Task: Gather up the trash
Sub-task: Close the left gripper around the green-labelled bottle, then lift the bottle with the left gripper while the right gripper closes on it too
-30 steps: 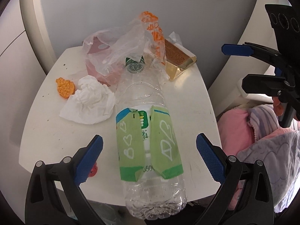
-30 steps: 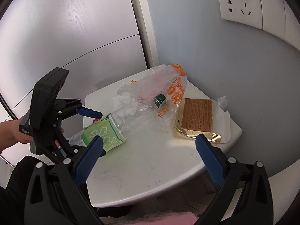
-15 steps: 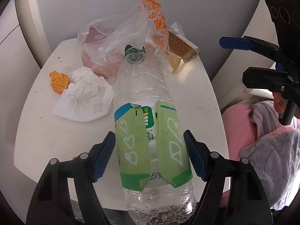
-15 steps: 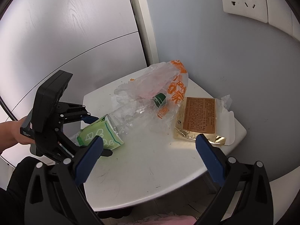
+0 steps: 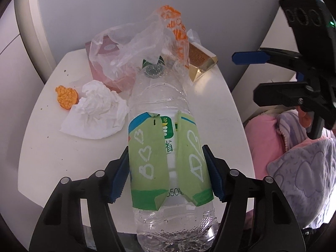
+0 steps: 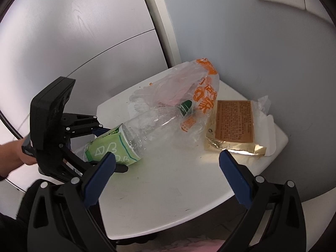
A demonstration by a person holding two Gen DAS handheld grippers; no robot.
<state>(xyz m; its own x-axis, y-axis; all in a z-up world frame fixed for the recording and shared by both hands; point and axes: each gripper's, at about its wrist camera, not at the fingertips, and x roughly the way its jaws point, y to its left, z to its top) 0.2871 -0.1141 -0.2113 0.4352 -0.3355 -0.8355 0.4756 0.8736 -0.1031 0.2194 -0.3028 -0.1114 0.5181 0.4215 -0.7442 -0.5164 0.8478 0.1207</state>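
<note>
While the right gripper gapes, left gripper fingers just closed onto the bottle.

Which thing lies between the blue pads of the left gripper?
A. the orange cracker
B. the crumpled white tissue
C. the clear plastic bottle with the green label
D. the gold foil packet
C: the left gripper has just been closing, and its pads sit against the green label of the plastic bottle.

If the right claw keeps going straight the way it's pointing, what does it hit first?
Probably the bare table: the open right claw points down at an empty patch. The bottle lies left of that line and the gold packet right of it. Depth is uncertain.
</note>
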